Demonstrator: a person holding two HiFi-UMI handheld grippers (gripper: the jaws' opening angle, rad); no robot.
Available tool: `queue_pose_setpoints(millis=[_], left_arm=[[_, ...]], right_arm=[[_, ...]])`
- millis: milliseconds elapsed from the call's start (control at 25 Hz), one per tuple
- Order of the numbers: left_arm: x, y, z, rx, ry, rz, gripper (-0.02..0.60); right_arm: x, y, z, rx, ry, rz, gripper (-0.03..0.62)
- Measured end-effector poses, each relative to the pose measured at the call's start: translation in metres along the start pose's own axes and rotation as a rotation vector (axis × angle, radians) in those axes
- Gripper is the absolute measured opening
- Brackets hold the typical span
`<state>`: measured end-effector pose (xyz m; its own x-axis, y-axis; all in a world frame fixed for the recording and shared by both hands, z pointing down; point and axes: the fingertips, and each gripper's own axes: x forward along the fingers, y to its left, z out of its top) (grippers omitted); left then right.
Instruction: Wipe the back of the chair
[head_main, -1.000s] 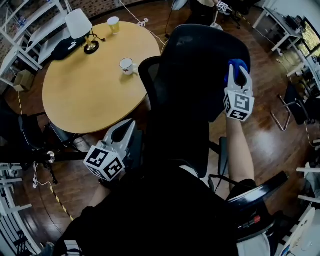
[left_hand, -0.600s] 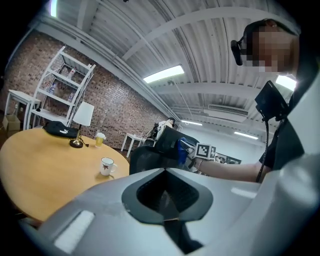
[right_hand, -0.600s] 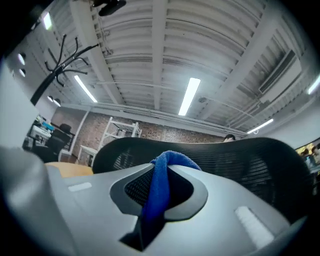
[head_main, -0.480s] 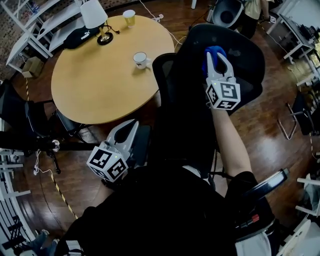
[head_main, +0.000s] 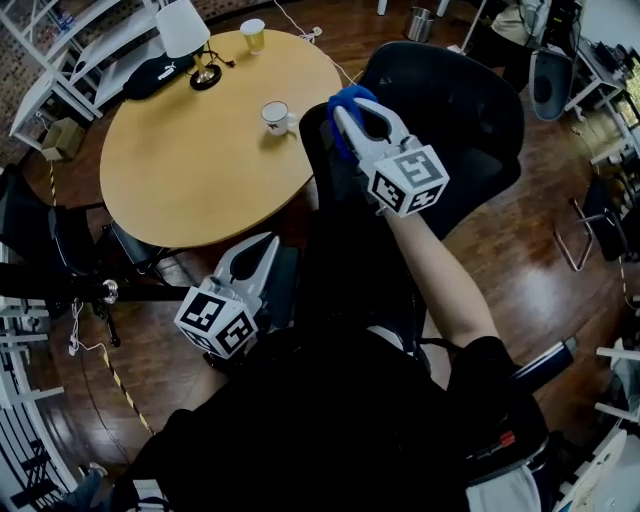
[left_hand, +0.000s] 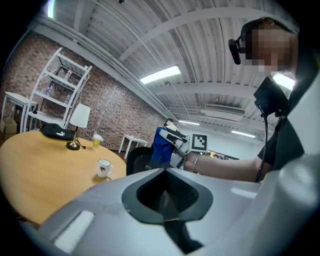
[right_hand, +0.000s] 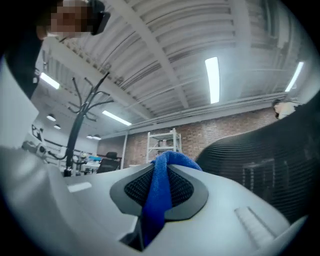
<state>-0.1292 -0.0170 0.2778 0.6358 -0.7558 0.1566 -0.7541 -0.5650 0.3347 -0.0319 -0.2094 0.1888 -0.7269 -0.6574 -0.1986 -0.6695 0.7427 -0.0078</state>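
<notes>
Round table (head_main: 190, 170) with mug (head_main: 274, 116) near chair back (head_main: 470, 110), open floor (head_main: 530, 235) right

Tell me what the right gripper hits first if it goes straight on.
Probably nothing near: the right gripper, shut on the blue cloth, points past the chair back, which lies to its right. Ahead is only a far white shelf; depth is unclear.

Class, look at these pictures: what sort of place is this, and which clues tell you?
Probably an office or workshop: a mesh office chair, a round table with a lamp, white shelving against a brick wall.
</notes>
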Motion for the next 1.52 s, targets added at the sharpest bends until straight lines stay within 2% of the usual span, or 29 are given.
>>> queue_pose_setpoints(millis=[40, 120, 200, 280, 400, 480, 560, 640, 840, 1080, 1320, 1520], left_arm=[[0.001, -0.001, 0.000, 0.000, 0.001, -0.005, 0.006], [0.003, -0.004, 0.001, 0.009, -0.012, -0.011, 0.006], [0.007, -0.006, 0.004, 0.019, -0.033, -0.008, 0.006], [0.012, -0.008, 0.005, 0.021, -0.046, -0.007, 0.006], [0.020, -0.011, 0.003, 0.016, -0.051, -0.018, 0.006], [0.024, -0.015, 0.002, 0.009, -0.049, -0.023, 0.006], [0.027, -0.020, 0.003, 0.006, -0.042, -0.032, 0.006], [0.031, -0.025, 0.003, 0.012, -0.035, -0.042, 0.006], [0.034, -0.033, 0.001, 0.020, -0.023, -0.044, 0.006], [0.027, -0.025, 0.000, 0.019, -0.013, -0.003, 0.006], [0.022, -0.023, -0.001, 0.009, -0.007, -0.002, 0.006], [0.012, -0.013, -0.001, 0.005, -0.009, 0.031, 0.006]], right_arm=[[0.002, 0.016, 0.003, -0.019, 0.012, 0.050, 0.048], [-0.010, 0.033, 0.021, 0.009, -0.032, 0.094, 0.048], [-0.038, 0.034, 0.043, 0.058, -0.095, 0.083, 0.048], [-0.079, 0.021, 0.060, 0.068, -0.142, 0.021, 0.048], [-0.159, -0.019, 0.063, -0.022, -0.131, -0.161, 0.048], [-0.221, -0.060, 0.047, -0.108, -0.053, -0.348, 0.048], [-0.275, -0.105, 0.030, -0.150, 0.017, -0.536, 0.048], [-0.305, -0.141, 0.018, -0.186, 0.061, -0.638, 0.048], [-0.288, -0.187, -0.004, -0.290, 0.146, -0.659, 0.048], [-0.262, -0.194, -0.007, -0.324, 0.090, -0.688, 0.048], [-0.208, -0.185, -0.023, -0.328, 0.126, -0.603, 0.048], [-0.154, -0.165, -0.036, -0.284, 0.105, -0.522, 0.048]])
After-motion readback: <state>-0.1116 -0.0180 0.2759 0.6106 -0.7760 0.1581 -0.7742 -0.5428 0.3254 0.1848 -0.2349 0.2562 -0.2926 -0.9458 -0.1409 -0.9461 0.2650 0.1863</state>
